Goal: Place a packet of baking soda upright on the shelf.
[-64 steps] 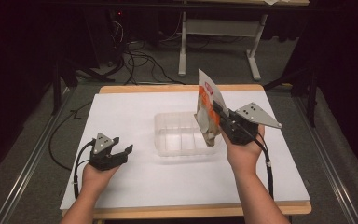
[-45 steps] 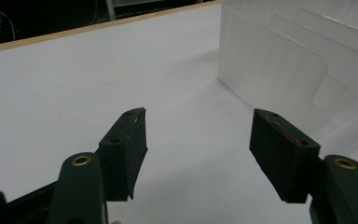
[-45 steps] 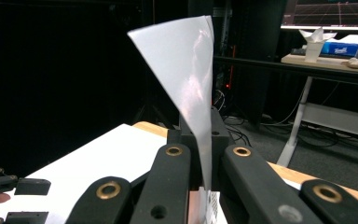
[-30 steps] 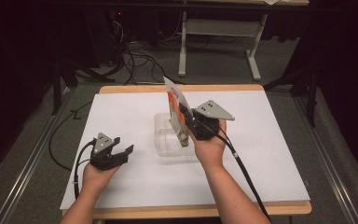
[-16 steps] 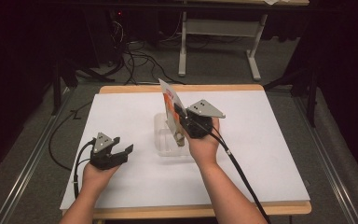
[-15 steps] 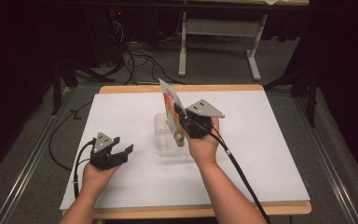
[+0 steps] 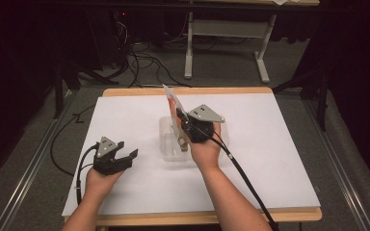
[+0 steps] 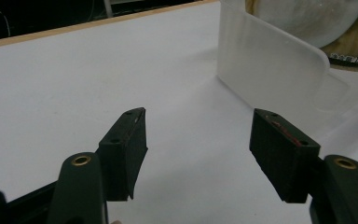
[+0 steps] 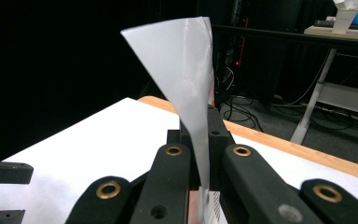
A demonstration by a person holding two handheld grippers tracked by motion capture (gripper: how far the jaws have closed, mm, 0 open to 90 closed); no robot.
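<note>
A flat packet (image 7: 172, 103), silvery on the back and printed orange and white, stands upright with my right gripper (image 7: 182, 126) shut on its lower part. The packet's lower end hangs over the clear plastic container (image 7: 166, 140) in the middle of the table. In the right gripper view the packet (image 9: 186, 70) rises from between the closed jaws of the right gripper (image 9: 200, 140). My left gripper (image 7: 127, 155) rests open on the white mat to the container's left. The left gripper (image 8: 198, 140) holds nothing and faces the container's wall (image 8: 270, 70), behind which the packet's printed end (image 8: 349, 42) shows.
The white mat (image 7: 270, 144) covers a wooden table whose edge (image 7: 212, 90) shows at the back. Cables (image 7: 139, 62) and a desk's white legs (image 7: 262, 67) lie on the dark floor beyond. The right gripper's cable (image 7: 243, 175) trails along the forearm.
My right gripper has carried the packet leftward and slightly down, from the container's right side to above its middle. The left gripper has stayed where it was, open.
</note>
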